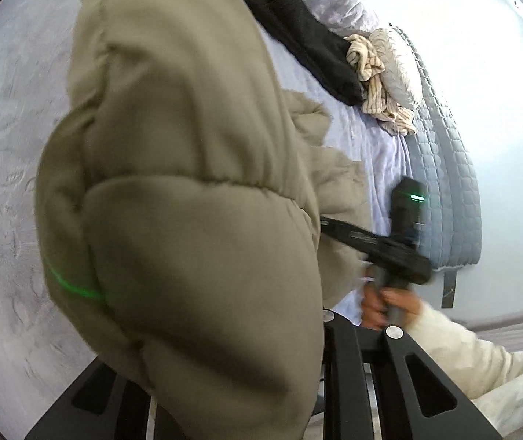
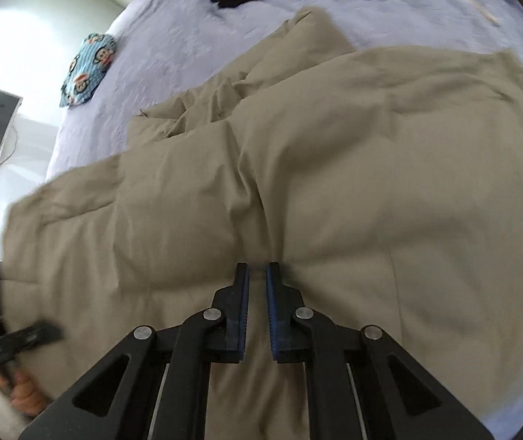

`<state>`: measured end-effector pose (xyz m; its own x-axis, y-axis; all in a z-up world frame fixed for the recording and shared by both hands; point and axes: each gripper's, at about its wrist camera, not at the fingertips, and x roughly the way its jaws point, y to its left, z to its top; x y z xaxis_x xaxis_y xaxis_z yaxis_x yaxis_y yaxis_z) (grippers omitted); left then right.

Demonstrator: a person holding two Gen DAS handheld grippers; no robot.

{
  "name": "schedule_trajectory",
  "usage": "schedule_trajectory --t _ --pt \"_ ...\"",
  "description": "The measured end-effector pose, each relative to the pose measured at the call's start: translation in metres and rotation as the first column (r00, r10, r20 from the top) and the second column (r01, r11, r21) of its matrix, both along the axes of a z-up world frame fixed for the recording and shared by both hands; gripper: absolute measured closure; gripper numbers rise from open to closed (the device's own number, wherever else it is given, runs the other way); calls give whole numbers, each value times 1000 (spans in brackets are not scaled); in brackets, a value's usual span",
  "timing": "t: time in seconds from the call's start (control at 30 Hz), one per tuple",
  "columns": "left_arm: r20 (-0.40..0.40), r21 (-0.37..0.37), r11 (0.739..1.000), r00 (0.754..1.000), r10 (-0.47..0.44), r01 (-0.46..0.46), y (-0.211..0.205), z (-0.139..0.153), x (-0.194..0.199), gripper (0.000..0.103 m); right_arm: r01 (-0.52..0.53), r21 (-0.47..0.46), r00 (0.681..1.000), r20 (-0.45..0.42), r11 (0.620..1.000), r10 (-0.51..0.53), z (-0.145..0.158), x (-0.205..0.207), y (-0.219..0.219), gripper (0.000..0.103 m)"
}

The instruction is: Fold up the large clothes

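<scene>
Khaki coat (image 2: 298, 168): big puffy quilted thing, spread over most of the bed (image 2: 173, 36), one bulky section lifted right up against the left camera so it blocks most of that view
Bed: lavender cover, textured; only the strips around the coat show, the near edge is cut off in both views
Right gripper (image 2: 258, 275): fingers pinched nearly together on a fold of the coat near its near edge, a bit of fabric sits between the blue pads (image 2: 272, 315), so it's clamped on the coat
Left gripper (image 1: 225, 348): honestly can't see the fingertips at all from its own camera, coat covers them; only the black frame at the bottom pokes out. In the right view it's a blurry black shape at the coat's left edge and the tips are lost there too. It's squeezed down narrow with the coat bunched over it, so gripping the coat as far as I can make out
Right hand (image 1: 382, 300): seen from the left camera, blurred, wrapped round a black handle beside the coat, cream sleeve (image 1: 481, 359) behind it
Black clothes (image 1: 305, 40): long dark pile past the coat, far side of the bed, top cut off in the right view
Striped cloth (image 1: 375, 77): crumpled, touching the black pile's end
Grey pillow (image 1: 397, 62): right beside the striped cloth, at the bed's edge
Blue cartoon pillow (image 2: 87, 69): far left of the coat, near the bed's edge
</scene>
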<state>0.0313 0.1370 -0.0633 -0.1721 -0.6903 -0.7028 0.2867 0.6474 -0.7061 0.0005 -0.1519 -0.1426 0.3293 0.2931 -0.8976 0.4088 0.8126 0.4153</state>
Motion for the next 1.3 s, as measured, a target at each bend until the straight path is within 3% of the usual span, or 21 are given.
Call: schedule_trajectory --t 0.2,0.47,0.67,0.8,0.9,0.93,1.0,1.07,1.13,1.2,1.3 --pt "73 114 993 997 -28 20 -86 53 -26 79 -42 133 999 11 990 40 -31 18 -16 97" --pt "124 290 957 990 -67 28 -204 63 -47 79 -6 303 1000 21 953 0 -60 12 -40 103" --pt "176 402 915 977 -122 42 -234 61 -61 79 29 416 999 3 909 -34 -73 3 -54 103" --pt "166 423 905 978 -129 47 -249 61 -61 79 63 468 998 -55 882 -42 -65 -6 -71 100" --pt "150 443 893 976 -156 74 -269 54 -60 79 50 392 999 -11 918 -49 -30 -38 -105 96" --pt "146 447 890 975 -169 87 -272 52 -63 79 56 366 998 -2 929 -60 -21 -48 -114 93" --pt "126 442 887 971 -205 130 -290 44 -68 74 98 323 994 15 941 -109 -3 -81 -140 75" --pt "85 402 895 966 -245 192 -309 37 -75 51 143 311 987 21 940 -157 6 -110 -159 69" --pt "34 319 913 959 -280 255 -326 25 -78 38 187 287 980 13 940 -199 12 -138 -173 69" --pt "12 238 921 947 -320 308 -340 11 -78 36 231 259 971 -1 938 -239 17 -166 -188 68" --pt "-8 179 933 949 -315 311 -345 -6 -73 36 274 233 961 -21 933 -277 21 -198 -197 59"
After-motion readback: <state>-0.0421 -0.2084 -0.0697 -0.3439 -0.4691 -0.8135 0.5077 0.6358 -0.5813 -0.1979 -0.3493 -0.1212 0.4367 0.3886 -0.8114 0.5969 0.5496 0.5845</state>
